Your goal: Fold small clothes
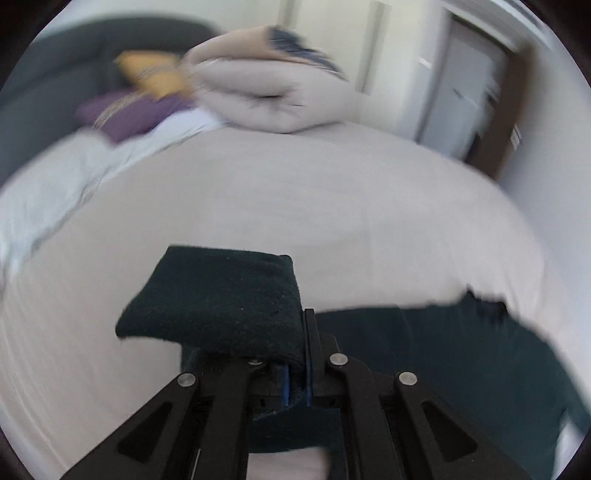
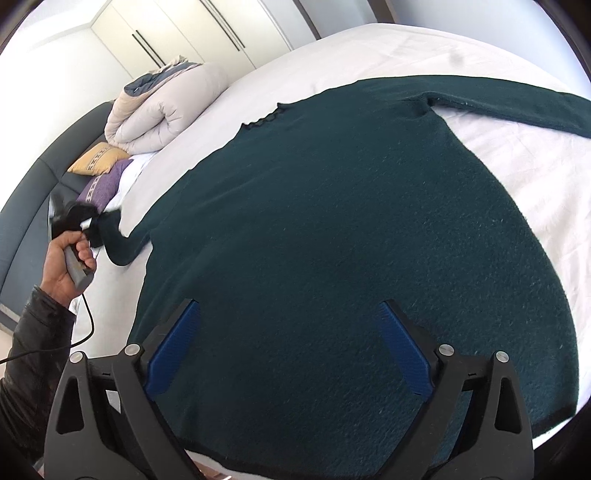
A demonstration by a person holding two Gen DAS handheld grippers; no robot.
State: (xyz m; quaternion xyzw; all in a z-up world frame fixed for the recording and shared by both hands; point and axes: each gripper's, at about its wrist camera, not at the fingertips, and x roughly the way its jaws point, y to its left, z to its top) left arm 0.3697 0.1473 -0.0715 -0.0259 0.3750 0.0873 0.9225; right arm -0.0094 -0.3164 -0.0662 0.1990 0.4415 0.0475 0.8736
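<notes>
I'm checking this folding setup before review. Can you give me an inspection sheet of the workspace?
Surface: bed with white sheet, lightly creased.
Job's things: dark green sweater spread flat, one sleeve stretched out sideways.
Clutter: rolled duvet, yellow cushion, purple cushion near the headboard.
Grippers: left gripper has its jaws shut on the sleeve cuff; right gripper is open above the sweater's body.
Cables: black cable hanging below the person's hand.
Surroundings: white wardrobe doors.

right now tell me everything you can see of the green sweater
The sweater is dark green fuzzy knit, spread flat on the white bed. One sleeve lies stretched out; the other sleeve's cuff is pinched in the shut left gripper. The open right gripper hovers above the body.
</notes>
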